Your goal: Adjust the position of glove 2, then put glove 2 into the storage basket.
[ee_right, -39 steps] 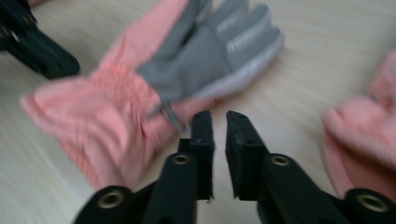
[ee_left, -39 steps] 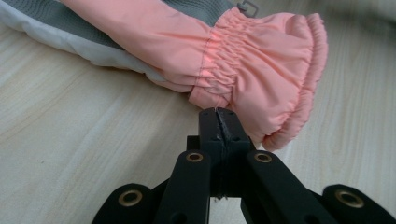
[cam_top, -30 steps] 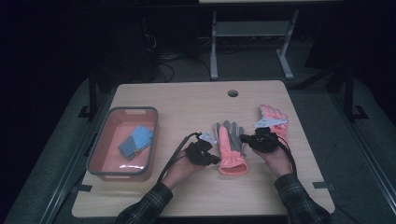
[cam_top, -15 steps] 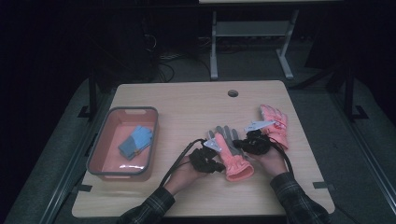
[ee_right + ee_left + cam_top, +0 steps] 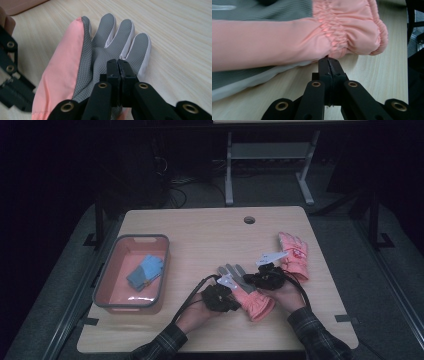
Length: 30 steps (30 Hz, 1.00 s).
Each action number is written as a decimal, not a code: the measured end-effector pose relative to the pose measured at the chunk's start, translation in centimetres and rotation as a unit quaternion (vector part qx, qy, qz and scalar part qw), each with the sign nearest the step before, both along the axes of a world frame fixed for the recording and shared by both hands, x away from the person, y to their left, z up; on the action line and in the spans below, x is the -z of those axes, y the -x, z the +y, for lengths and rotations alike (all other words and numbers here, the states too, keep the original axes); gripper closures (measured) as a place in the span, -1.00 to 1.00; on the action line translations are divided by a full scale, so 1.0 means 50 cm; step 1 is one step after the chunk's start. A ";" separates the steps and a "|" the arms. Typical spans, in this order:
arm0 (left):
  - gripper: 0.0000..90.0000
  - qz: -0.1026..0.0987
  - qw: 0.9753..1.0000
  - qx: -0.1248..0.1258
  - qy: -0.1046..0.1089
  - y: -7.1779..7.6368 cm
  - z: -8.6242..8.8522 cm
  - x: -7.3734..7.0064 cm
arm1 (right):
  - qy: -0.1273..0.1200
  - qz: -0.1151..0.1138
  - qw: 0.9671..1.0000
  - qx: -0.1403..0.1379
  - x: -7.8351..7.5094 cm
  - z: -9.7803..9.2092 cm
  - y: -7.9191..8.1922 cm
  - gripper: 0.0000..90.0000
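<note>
Both hands rest low on the table (image 5: pixel 200 230): the left gripper (image 5: pixel 329 60) pinches the pink glove (image 5: pixel 247 296) at its cuff, the right gripper (image 5: pixel 117 62) clamps its grey palm

Black tongs (image 5: pixel 329 65), brass rivets, plaid sleeves (image 5: pixel 320 342)

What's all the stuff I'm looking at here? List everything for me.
Table: one, light wood, under everything.
Tray: one, pink with grey rim, left side of table.
Blue glove: one, lying inside the tray.
Near glove: one, pink with grey palm, palm up between the two hands.
Far glove: one, pink, right side of table, beyond the right hand.
Metal stand: one, grey, on the floor behind the table.
Left gripper: one, black, fingers closed at the near glove's cuff edge.
Right gripper: one, black, fingers closed over the grey palm.
Sleeves: two, plaid, bottom edge.
</note>
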<state>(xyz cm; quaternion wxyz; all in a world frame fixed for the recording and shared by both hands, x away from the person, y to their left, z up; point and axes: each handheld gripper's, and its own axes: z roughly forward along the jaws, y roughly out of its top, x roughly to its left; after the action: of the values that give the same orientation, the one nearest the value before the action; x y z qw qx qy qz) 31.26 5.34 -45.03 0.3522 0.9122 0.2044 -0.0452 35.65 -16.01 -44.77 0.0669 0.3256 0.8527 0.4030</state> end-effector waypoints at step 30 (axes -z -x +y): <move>-0.61 -0.099 0.990 -0.092 -0.036 0.023 0.172 0.035 | -0.015 0.014 1.000 0.022 -0.031 -0.049 0.007 0.09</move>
<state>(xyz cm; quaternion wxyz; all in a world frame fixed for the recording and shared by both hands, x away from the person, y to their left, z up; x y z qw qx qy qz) 30.11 13.92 -46.80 0.3407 0.9013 0.2534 0.0854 35.29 -18.45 -43.23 0.0593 0.3506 0.8401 0.4096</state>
